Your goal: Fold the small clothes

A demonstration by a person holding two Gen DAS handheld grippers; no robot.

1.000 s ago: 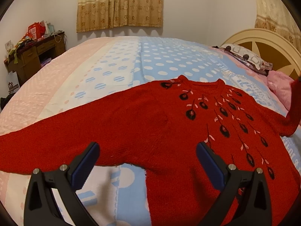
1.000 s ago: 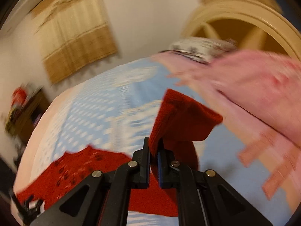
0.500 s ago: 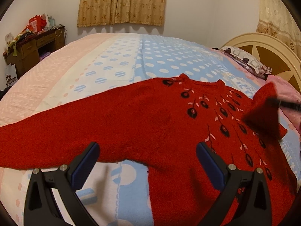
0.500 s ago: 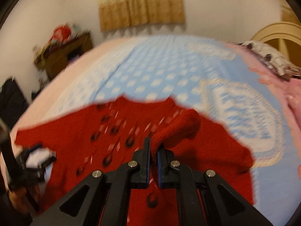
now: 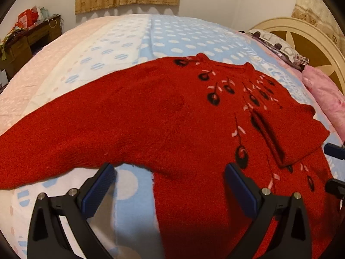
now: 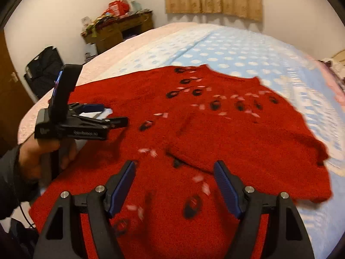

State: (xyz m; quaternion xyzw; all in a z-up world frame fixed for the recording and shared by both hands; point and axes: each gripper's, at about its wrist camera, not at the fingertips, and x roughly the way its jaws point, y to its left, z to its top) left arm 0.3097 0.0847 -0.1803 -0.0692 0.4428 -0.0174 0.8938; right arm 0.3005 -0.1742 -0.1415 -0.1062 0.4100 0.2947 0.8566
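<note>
Left wrist view: the red sweater lies spread flat on the bed, its front up with black and pink flower marks. One sleeve stretches out to the left edge of the picture; the other sleeve is folded back across the chest, its cuff end lying on the body of the garment. The left gripper hangs over the near edge of the sweater, at the spot where the outstretched sleeve meets the body. Its jaws are spread wide with nothing between the pads, and whether they touch the cloth cannot be told. At the far right edge the blue tips of the right gripper show, beside the folded sleeve. This view alone shows the cream headboard and a pink pillow.

Right wrist view: the right gripper is above the sweater, its jaws opening, the pads clear of the cloth and grasping nothing. The folded sleeve lies released just ahead of the fingers. This view alone shows the left gripper from the side, jaws apart, held by a hand in a dark sleeve, over the left part of the sweater. A cluttered wooden desk stands against the far wall.
</note>
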